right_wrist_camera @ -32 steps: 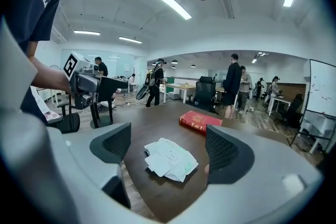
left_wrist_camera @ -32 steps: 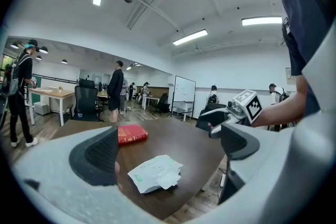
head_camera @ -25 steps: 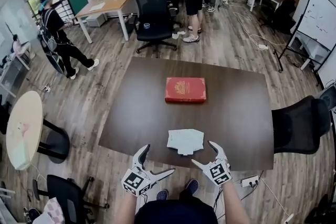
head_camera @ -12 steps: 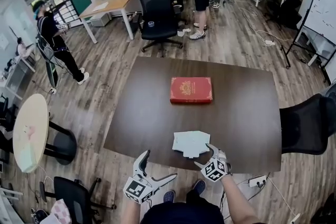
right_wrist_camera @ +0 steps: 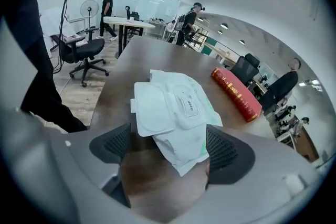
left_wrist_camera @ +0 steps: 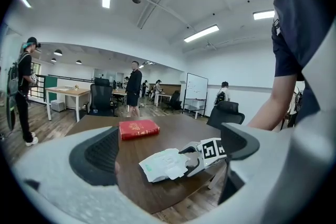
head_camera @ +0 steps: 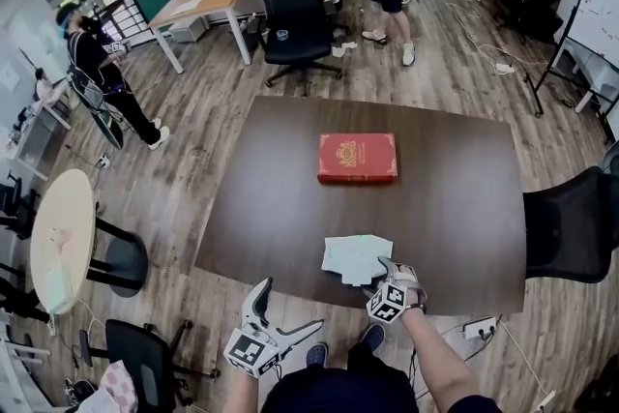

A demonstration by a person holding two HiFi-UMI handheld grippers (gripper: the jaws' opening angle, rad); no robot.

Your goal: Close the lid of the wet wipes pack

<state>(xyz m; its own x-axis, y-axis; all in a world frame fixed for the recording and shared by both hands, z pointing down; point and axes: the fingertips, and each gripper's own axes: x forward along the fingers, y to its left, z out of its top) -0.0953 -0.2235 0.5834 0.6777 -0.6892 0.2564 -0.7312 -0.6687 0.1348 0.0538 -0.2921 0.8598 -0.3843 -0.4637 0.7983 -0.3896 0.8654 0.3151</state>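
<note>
One wet wipes pack (head_camera: pixel 353 256) and one red book (head_camera: pixel 357 158) lie on one brown table (head_camera: pixel 280 198), mid-frame. Two grippers show at the lower edge: the left gripper (head_camera: pixel 290 305) and the right gripper (head_camera: pixel 375 278).

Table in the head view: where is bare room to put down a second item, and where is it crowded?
The whole left half of the table is bare, and so is the right side beyond the red book. The strip between book and wet wipes pack is also free. Crowded: the near edge, where the right claw reaches the pack.
</note>
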